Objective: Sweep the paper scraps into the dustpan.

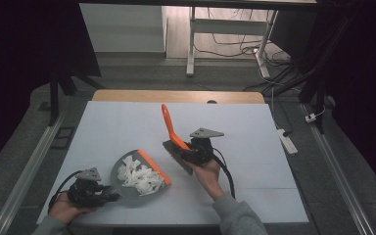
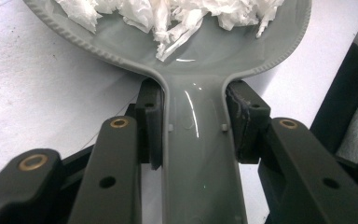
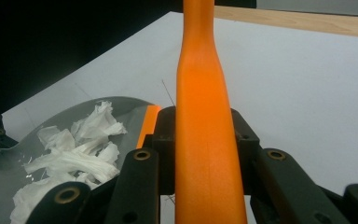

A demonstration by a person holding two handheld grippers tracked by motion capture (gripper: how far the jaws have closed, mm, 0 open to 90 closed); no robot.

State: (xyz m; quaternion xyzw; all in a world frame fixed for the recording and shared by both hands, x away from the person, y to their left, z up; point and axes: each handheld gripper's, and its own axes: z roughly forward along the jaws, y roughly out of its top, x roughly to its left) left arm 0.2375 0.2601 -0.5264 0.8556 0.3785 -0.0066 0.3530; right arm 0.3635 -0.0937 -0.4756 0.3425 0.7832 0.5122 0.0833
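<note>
A grey dustpan [image 1: 127, 188] with an orange front lip [image 1: 154, 166] lies on the white table, holding a heap of torn white paper [image 1: 138, 176]. My left gripper [image 1: 111, 197] is shut on the dustpan handle [image 2: 196, 149], its pads pressed on both sides; the paper [image 2: 168, 18] fills the pan ahead. My right gripper [image 1: 188, 151] is shut on an orange-handled brush [image 1: 169, 128], handle pointing up and away, dark bristles [image 1: 177, 155] low, just right of the pan's lip. In the right gripper view the orange handle [image 3: 205, 140] runs up between the jaws, the pan [image 3: 56, 135] at left.
The white table top [image 1: 245, 147] stretches wide on the right and behind the tools. A wooden edge [image 1: 176, 96] runs along the far side. Beyond stand desk legs [image 1: 192, 44], floor cables and a power strip [image 1: 288, 140].
</note>
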